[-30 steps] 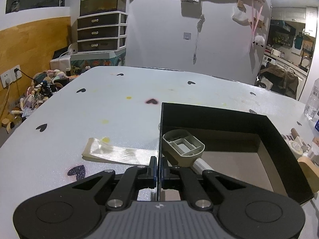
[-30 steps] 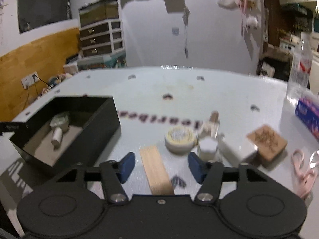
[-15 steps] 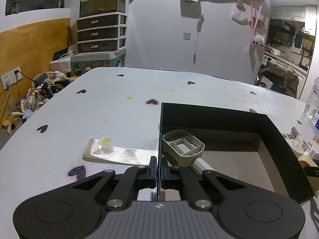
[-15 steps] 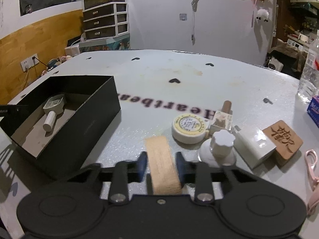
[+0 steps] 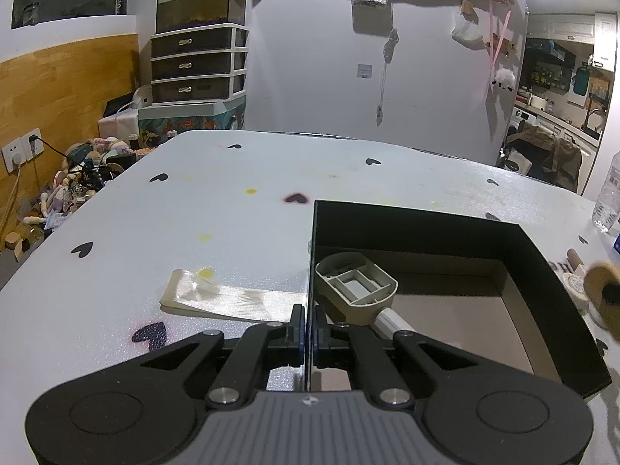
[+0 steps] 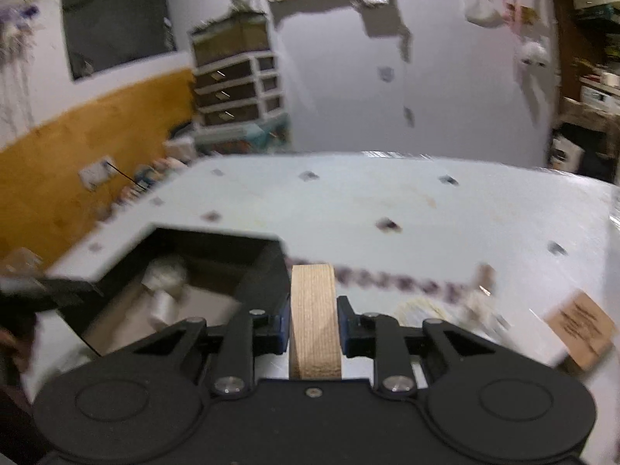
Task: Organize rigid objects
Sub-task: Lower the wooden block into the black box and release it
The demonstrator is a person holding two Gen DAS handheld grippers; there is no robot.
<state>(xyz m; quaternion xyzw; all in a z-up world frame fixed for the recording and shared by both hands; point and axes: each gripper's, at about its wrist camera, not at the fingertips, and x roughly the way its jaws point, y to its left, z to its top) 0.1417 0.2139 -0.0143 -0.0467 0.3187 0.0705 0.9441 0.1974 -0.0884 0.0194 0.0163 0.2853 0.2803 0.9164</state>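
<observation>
My left gripper (image 5: pixel 308 325) is shut on the near left wall of the black box (image 5: pixel 542 255). A grey scoop-like tool (image 5: pixel 356 283) with a white handle lies inside the box. My right gripper (image 6: pixel 313 319) is shut on a light wooden block (image 6: pixel 314 310) and holds it above the table, just right of the black box (image 6: pixel 267 267). The block also shows blurred at the right edge of the left wrist view (image 5: pixel 604 290). The right wrist view is motion-blurred.
A clear plastic strip (image 5: pixel 228 298) lies left of the box. A square wooden stamp (image 6: pixel 581 325), a round tape roll (image 6: pixel 422 310) and small white pieces lie on the table to the right. A water bottle (image 5: pixel 608 197) stands far right.
My right gripper closed on the wooden block, lifted it off the table and moved it left toward the box. My left gripper has stayed on the box wall.
</observation>
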